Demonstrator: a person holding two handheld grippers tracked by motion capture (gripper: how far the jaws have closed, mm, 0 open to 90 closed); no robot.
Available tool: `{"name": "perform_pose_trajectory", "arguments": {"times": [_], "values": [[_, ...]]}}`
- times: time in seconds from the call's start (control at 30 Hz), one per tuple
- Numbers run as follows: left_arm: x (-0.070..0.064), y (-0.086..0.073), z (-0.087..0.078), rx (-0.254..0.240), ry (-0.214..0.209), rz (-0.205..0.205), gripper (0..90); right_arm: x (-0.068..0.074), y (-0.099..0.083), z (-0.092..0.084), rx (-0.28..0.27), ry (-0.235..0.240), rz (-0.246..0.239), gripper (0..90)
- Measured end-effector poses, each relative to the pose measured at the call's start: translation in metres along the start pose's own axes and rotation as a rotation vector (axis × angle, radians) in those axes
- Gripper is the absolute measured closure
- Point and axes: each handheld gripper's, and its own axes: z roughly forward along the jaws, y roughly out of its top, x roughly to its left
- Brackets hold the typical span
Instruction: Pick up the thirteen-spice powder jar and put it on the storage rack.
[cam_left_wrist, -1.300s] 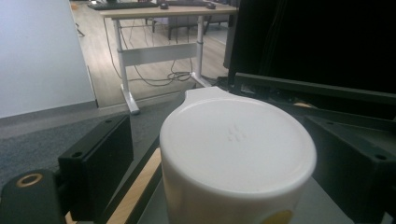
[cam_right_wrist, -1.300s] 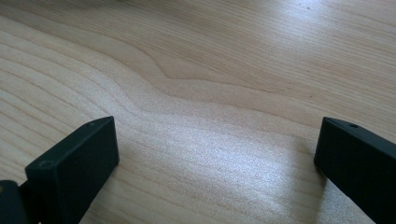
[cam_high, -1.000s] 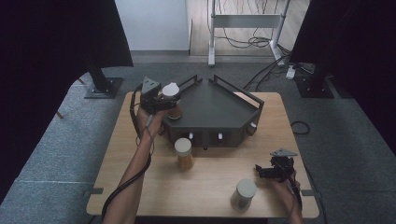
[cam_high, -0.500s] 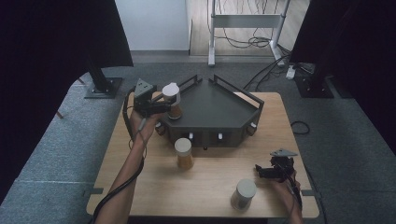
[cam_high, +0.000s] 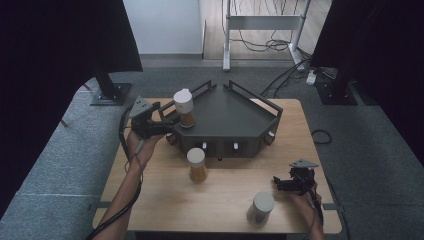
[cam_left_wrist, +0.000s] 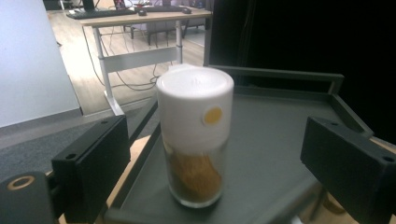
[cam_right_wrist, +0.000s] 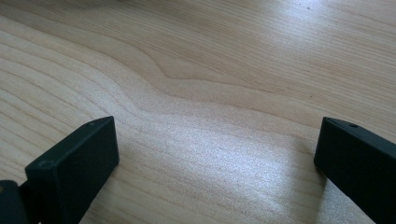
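Left gripper (cam_high: 167, 125) drawn back leftward from jar (cam_high: 184, 108) — jaws wide, released. Jar upright on tray (cam_high: 235, 112). Right gripper (cam_high: 280, 184) — spread, empty.

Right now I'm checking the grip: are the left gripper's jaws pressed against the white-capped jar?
No: the left gripper jaws stand apart from the white-capped jar, with gaps on both sides.

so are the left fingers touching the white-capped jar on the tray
Apart. The left gripper view shows the white-capped jar standing on the tray with clear gaps to both fingers of the open left gripper.
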Motion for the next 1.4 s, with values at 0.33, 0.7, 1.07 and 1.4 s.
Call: {"name": "perform_pose_trajectory", "arguments": {"times": [0.33,0.7,1.07,1.4], "values": [[-0.003,-0.021,-0.039,0.013,-0.009,0.026,8.0,0.0,0.0,0.0,0.0,-0.002,0.001,0.0],[-0.004,-0.04,-0.058,0.054,0.01,0.041,8.0,0.001,0.0,0.0,0.0,-0.003,0.001,0.0],[-0.007,-0.059,-0.06,0.086,0.012,0.03,8.1,0.001,0.0,0.0,0.0,-0.003,0.001,0.0],[-0.009,-0.074,-0.062,0.11,0.013,0.02,8.2,0.001,0.0,0.0,0.0,-0.003,0.001,0.0]]}}
